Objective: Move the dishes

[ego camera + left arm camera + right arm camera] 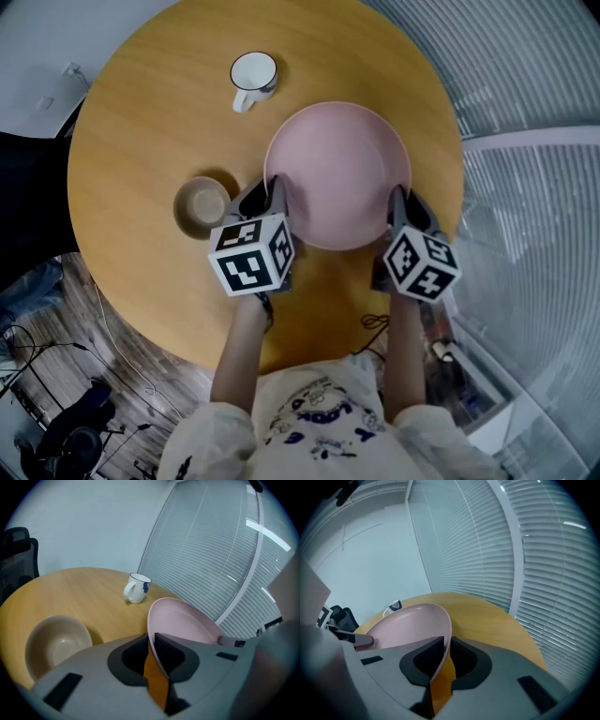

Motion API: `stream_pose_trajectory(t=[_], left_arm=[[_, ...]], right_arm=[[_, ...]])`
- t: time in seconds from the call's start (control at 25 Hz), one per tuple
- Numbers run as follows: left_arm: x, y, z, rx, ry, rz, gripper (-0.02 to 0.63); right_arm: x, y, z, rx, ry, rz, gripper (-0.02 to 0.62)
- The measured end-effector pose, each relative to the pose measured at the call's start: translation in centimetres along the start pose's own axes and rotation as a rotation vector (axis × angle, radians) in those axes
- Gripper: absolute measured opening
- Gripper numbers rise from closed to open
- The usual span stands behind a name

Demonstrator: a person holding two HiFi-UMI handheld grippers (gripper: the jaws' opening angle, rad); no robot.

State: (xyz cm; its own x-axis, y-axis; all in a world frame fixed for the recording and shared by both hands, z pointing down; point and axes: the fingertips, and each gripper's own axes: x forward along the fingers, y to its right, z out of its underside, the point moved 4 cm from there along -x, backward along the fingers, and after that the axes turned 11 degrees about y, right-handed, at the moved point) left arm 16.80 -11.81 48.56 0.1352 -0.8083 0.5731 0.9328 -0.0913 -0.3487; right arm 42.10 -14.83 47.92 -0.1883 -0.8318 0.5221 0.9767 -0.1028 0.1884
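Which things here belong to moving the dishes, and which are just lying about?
Job: plate, gripped at its rim by the left hand-held gripper and right hand-held gripper; bowl; mug.
Lying about: chair; blinds.

It's a round wooden table (131,122) with a light tan top. A white mug (253,80) sits toward the far side, and a beige bowl (202,206) sits nearer, on the left.

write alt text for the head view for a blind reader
Seen from above, a person's left gripper and right gripper clamp opposite edges of a large pink plate over a round wooden table. A white mug sits beyond it, a small beige bowl to its left.
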Motion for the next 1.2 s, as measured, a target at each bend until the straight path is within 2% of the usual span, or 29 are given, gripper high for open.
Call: stream_pose_trajectory(t=[0.6, 0.88, 1.2], left_arm=[[-6.9, -3.3, -2.4, -0.018, 0.075, -0.017, 0.041], [-9.8, -6.7, -4.0, -0.039, 0.095, -0.029, 0.041], [-13.5, -10.7, -4.9, -0.039, 0.103, -0.008, 0.041]], right_arm=[[-4.2, -6.0, -1.4, -0.021, 0.054, -0.050, 0.043], [-5.2, -10.5, -2.0, -0.040, 0.067, -0.075, 0.043], [-7.8, -15.5, -1.2, -0.051, 0.082, -0.063, 0.043]])
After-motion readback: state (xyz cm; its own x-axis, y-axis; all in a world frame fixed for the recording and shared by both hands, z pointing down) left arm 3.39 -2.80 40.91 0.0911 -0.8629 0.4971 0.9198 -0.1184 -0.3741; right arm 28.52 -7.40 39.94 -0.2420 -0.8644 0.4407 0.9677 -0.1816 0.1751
